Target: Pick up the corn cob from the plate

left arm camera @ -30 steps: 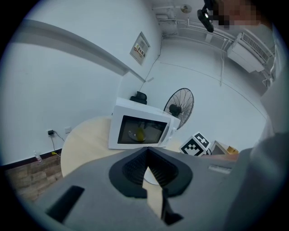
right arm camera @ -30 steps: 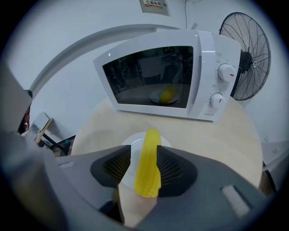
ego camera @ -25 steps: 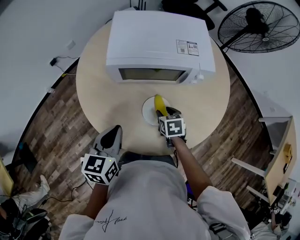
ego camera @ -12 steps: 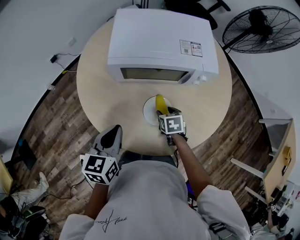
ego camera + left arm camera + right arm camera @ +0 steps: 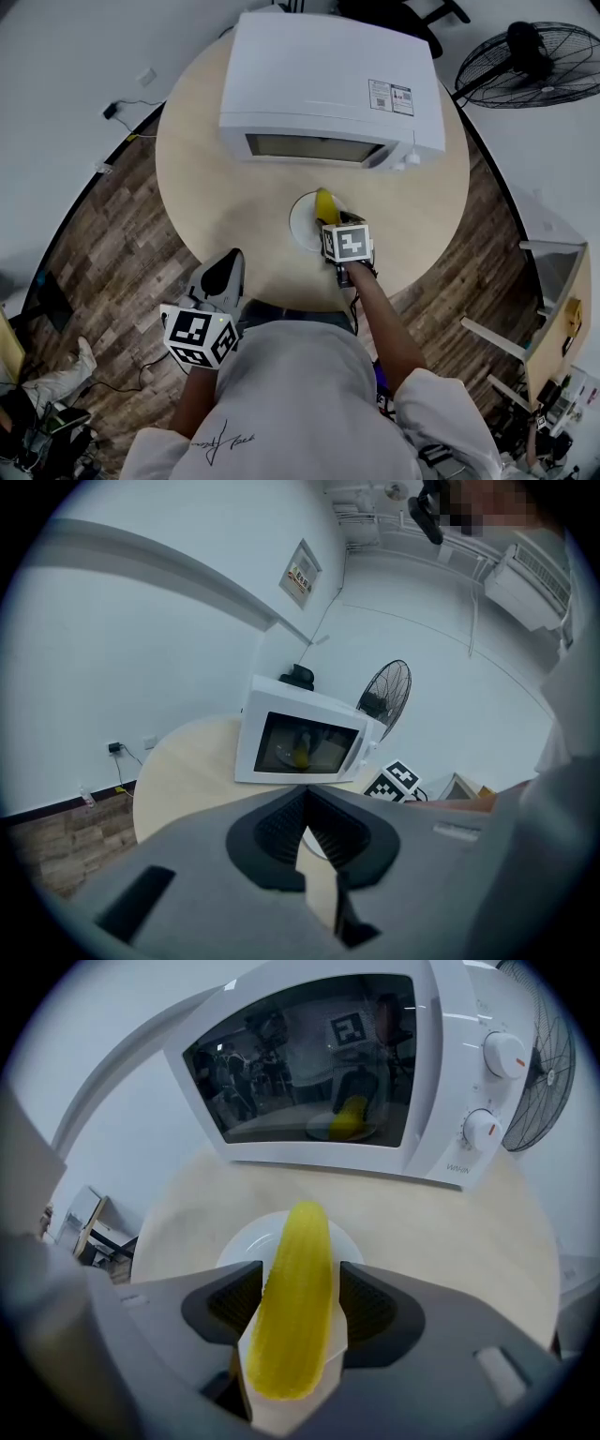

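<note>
A yellow corn cob (image 5: 298, 1297) lies on a small white plate (image 5: 246, 1241) on the round wooden table, in front of the microwave. My right gripper (image 5: 300, 1277) points steeply down over the plate. Its jaws have just been opening and now straddle the cob, one pad on each side, without pressing on it. In the head view the right gripper (image 5: 336, 223) covers the near half of the corn cob (image 5: 325, 202) and part of the plate (image 5: 301, 223). My left gripper (image 5: 225, 266) hangs off the table's near edge with its jaws together and nothing between them (image 5: 305, 797).
A white microwave (image 5: 328, 84) with its door closed stands on the far half of the table (image 5: 216, 206), just behind the plate; its knobs (image 5: 489, 1091) are on the right. A black floor fan (image 5: 534, 52) stands beyond the table at the right.
The right gripper has sunk a little lower over the plate, so less of the corn cob shows past it. The left gripper has stayed where it was.
</note>
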{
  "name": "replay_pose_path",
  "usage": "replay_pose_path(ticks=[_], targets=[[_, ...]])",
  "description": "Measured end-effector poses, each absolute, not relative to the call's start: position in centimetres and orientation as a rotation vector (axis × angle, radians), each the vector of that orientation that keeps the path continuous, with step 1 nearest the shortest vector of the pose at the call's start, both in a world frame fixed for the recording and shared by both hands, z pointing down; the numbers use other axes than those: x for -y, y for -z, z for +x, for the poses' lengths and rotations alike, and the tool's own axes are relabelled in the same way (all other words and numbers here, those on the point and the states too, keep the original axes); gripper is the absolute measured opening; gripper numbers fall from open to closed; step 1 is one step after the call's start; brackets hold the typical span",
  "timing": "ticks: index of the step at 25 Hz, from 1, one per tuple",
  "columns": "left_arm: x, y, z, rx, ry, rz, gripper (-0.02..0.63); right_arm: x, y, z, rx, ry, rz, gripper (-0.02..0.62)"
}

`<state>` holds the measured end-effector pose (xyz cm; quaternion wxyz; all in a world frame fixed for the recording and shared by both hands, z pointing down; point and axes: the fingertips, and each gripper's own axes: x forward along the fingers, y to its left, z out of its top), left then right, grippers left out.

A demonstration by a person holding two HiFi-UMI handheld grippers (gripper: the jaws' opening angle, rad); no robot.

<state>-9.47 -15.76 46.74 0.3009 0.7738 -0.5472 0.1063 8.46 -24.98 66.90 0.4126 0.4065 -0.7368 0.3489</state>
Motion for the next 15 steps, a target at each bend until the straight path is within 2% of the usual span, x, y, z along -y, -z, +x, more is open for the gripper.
replay_pose_path(ticks=[15], targets=[[16.4,-46.8,-9.0,1.428,-0.221,2.028,-0.008,25.3,-68.8,7.7,1.798,-0.927,0.993,0.264]])
